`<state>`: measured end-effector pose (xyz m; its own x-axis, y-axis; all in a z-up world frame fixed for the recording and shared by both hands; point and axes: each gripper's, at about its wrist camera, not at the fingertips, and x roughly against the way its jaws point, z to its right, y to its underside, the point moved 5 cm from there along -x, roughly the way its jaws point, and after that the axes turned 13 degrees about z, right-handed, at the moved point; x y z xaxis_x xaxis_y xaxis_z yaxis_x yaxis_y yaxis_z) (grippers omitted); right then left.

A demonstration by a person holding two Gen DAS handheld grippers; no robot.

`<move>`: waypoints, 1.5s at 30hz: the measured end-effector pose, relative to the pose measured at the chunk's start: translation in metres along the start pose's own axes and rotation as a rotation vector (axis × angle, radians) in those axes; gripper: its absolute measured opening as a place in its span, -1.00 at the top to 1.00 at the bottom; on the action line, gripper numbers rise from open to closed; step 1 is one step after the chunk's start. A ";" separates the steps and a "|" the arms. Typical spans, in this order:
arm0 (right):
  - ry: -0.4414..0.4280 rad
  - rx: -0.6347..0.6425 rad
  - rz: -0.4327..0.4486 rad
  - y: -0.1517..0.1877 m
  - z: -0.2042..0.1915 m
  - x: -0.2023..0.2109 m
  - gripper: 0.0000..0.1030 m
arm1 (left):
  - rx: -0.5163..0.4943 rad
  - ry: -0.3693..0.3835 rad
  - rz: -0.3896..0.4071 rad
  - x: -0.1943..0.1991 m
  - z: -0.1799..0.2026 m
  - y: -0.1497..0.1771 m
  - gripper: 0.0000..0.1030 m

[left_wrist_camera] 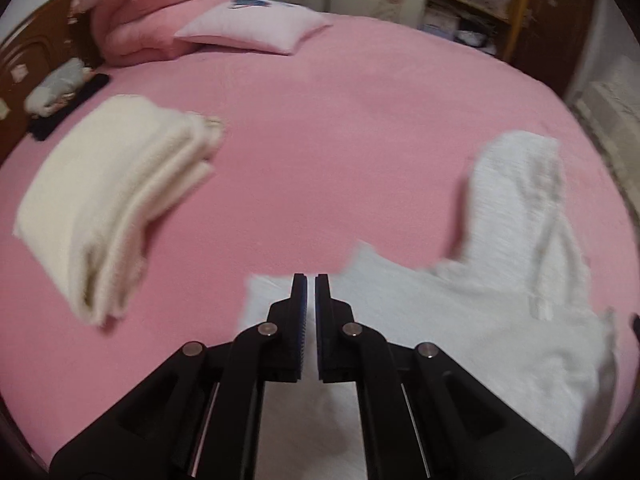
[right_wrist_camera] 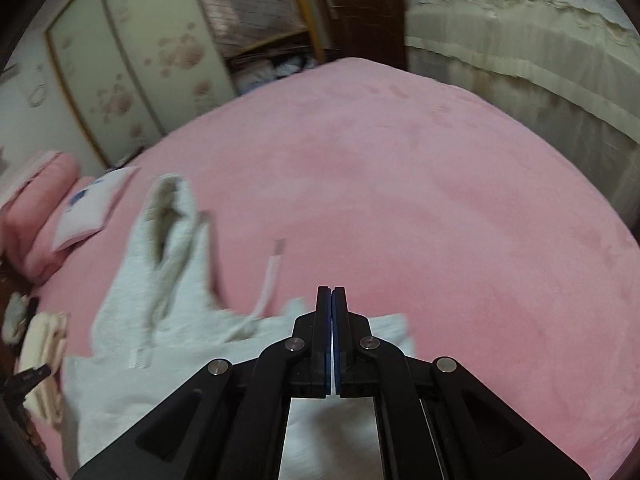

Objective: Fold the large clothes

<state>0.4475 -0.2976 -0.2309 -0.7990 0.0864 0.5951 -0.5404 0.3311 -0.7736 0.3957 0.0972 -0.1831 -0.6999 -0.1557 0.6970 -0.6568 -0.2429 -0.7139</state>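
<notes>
Lying spread on the pink bed cover (left_wrist_camera: 360, 128), with the white hooded sweatshirt (left_wrist_camera: 500, 320) as landmark: hood (right_wrist_camera: 168, 216) stretched toward the far side of the bed, body bunched toward the near edge, a white drawstring (right_wrist_camera: 270, 280) trailing off beside the hood onto the pink cover. Poised over the near left part of the sweatshirt, the left gripper (left_wrist_camera: 311, 280), fingers drawn to a narrow slit with blue pads facing; whether cloth is pinched there, cannot tell. Set over the near right hem of the same sweatshirt, the right gripper (right_wrist_camera: 331, 292), fingers pressed nearly together, only a thin pale line between the blue pads; a grip on fabric not clear either. Left of the sweatshirt and well apart, a folded cream garment (left_wrist_camera: 112, 200). Beyond the sweatshirt, at the head of the bed, a pale pink pillow (left_wrist_camera: 252, 26) beside stacked pink bedding (left_wrist_camera: 160, 12).
</notes>
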 end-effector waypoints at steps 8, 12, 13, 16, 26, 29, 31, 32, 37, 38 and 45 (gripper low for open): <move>-0.363 0.134 -0.216 0.084 -0.145 0.007 1.00 | -0.071 0.321 -0.140 0.037 0.116 0.062 0.99; -0.394 0.202 -0.302 0.128 -0.178 0.003 1.00 | -0.092 0.272 -0.203 0.028 0.126 0.089 0.99; -0.378 0.212 -0.312 0.137 -0.182 0.000 1.00 | -0.076 0.265 -0.213 0.024 0.121 0.092 0.99; -0.334 0.214 -0.306 0.142 -0.163 -0.006 1.00 | -0.005 0.299 -0.212 0.022 0.106 0.094 0.99; -0.067 0.104 -0.314 0.120 -0.033 -0.021 1.00 | -0.181 0.163 -0.145 0.028 0.080 0.088 0.99; -0.059 -0.074 -0.326 0.113 0.027 -0.020 1.00 | -0.159 0.167 -0.146 0.030 0.067 0.086 0.99; 0.007 -0.064 -0.295 0.107 0.053 -0.014 1.00 | -0.163 0.132 -0.131 0.031 0.058 0.084 0.99; 0.007 -0.040 -0.284 0.106 0.057 -0.013 1.00 | -0.163 0.106 -0.123 0.034 0.050 0.084 0.99; 0.039 -0.001 -0.273 0.107 0.070 -0.007 1.00 | -0.149 -0.176 -0.200 0.008 -0.021 0.093 0.99; 0.059 0.023 -0.269 0.108 0.068 -0.006 1.00 | -0.079 -0.154 -0.213 0.005 -0.036 0.095 0.99; 0.148 0.037 -0.257 0.104 0.042 0.004 1.00 | 0.105 -0.069 -0.236 0.010 -0.064 0.091 0.99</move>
<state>0.3772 -0.3024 -0.3178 -0.5893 0.1415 0.7954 -0.7310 0.3260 -0.5995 0.3112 0.1351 -0.2452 -0.5078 -0.1465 0.8489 -0.7644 -0.3777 -0.5225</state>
